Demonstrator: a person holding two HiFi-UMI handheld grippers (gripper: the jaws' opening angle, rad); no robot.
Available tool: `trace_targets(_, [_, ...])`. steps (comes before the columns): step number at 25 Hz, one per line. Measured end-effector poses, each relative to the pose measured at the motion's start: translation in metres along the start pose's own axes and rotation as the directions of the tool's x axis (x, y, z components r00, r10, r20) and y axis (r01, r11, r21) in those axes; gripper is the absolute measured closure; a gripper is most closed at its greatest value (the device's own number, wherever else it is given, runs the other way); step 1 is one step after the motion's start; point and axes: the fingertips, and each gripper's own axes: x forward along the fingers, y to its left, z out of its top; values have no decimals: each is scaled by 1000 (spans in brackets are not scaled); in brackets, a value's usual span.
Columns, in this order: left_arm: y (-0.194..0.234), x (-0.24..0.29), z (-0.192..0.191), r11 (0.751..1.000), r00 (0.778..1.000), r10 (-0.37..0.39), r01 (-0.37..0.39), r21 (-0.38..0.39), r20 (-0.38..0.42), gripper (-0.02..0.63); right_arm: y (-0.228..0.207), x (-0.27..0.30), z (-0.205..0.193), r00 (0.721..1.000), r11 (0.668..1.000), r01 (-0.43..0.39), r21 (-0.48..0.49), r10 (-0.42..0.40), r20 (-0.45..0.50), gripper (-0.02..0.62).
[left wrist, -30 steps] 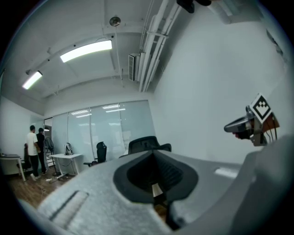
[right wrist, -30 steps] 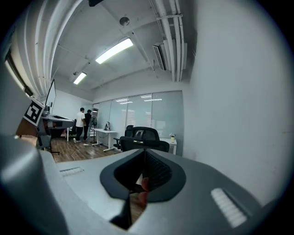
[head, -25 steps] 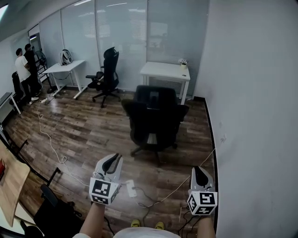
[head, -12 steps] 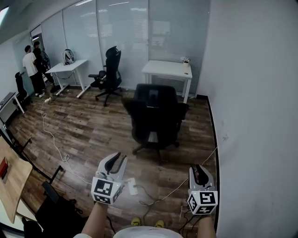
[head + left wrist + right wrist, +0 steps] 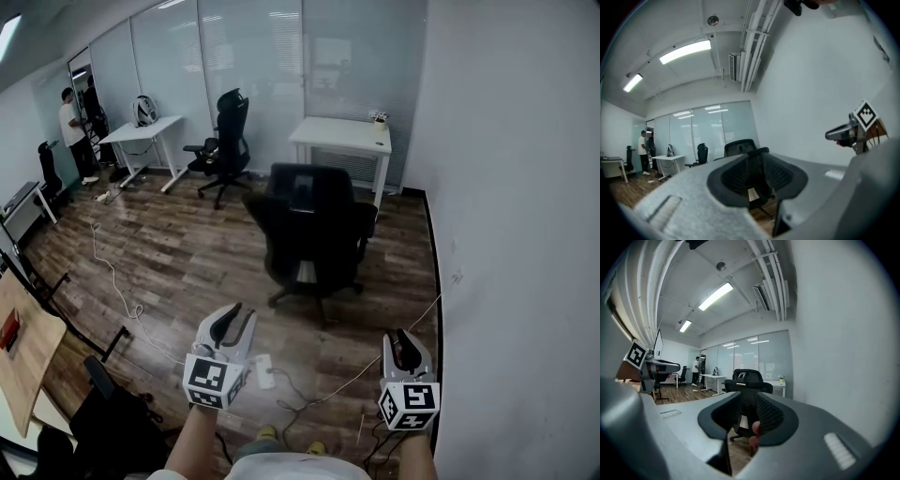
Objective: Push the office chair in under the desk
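office chair: black one [image 5: 314, 234], parked out on the wood floor [image 5: 187, 253] straight ahead of both tools and well apart from them. Its back is turned toward the tools.
tabletop: white [image 5: 342, 139], past the chair as seen from the tools, up against the glass partition [image 5: 262, 56]. The chair stands short of it, not tucked under, with bare floor between them.
cup thing: some small item [image 5: 380, 120] sits on the tabletop's far right corner, too small to tell what it is.
left tool: [image 5: 230, 325] points at the chair with its jaws apart and opening, and nothing is between them.
right tool: [image 5: 403, 345] also points at the chair, jaws spread, not pinching anything. A plain wall [image 5: 516, 187] runs close along its right side.
floor clutter: a white power strip [image 5: 264, 372] lies just right of the left tool, between the two tools, with cables [image 5: 112, 281] trailing off ahead-left.
far left: a second black chair [image 5: 225, 141], another white desk [image 5: 141, 136] and a person [image 5: 73, 131] are way off ahead-left of the left tool.
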Motion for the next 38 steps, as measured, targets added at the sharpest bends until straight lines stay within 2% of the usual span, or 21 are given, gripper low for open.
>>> trace_targets(7, [-1, 26, -4, 1000, 1000, 4, -4, -5, -3, 502, -18, 23, 0, 1000, 999, -10, 31, 10, 4, 511])
trace_targets(14, [26, 69, -16, 1000, 1000, -9, 9, -15, -3, 502, -22, 71, 1, 1000, 1000, -6, 29, 6, 4, 512])
trace_targets(26, [125, 176, -40, 997, 997, -71, 71, -37, -8, 502, -9, 209, 13, 999, 999, 42, 26, -41, -24, 512])
trace_targets(38, [217, 242, -64, 990, 993, -118, 118, -78, -4, 502, 23, 308, 25, 996, 997, 78, -13, -78, -46, 512])
